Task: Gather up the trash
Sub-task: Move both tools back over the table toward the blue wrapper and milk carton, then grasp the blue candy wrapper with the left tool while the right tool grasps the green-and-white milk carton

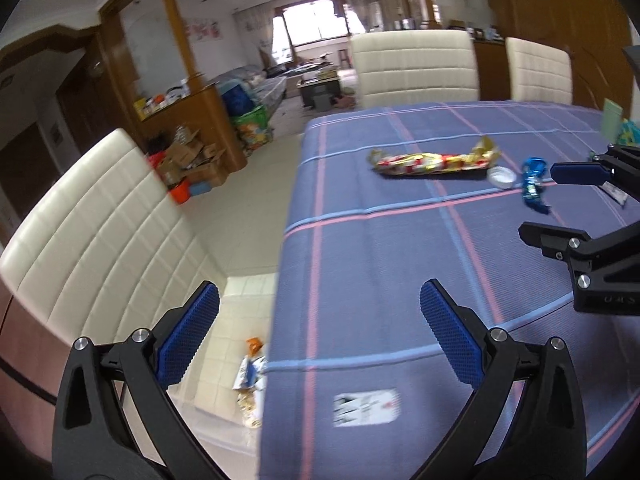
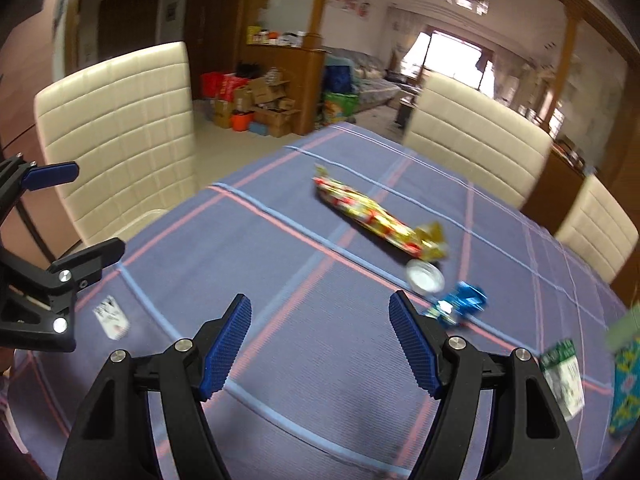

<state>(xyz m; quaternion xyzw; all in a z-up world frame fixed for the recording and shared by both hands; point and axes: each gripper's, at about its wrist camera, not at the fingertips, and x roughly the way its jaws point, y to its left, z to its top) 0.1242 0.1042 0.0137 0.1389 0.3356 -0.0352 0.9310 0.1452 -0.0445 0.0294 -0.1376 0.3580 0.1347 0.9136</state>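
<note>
Blue wrapper (image 2: 464, 306) just ahead-right of wide-open, empty right gripper (image 2: 320, 344); left gripper (image 1: 320, 332) also wide, farther off.

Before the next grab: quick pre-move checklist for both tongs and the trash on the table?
1. Left tongs open, nothing held: ok.
2. Right tongs open, nothing held: ok.
3. Red and gold wrapper flat on the tablecloth, unobstructed: ok.
4. White cap and blue wrapper lie close together beside the right tongs; separate grasps: cannot tell.
5. White label near the table edge, lying flat, hard to pinch: not ok.
6. Trash bin in view: not ok, none seen.
</note>
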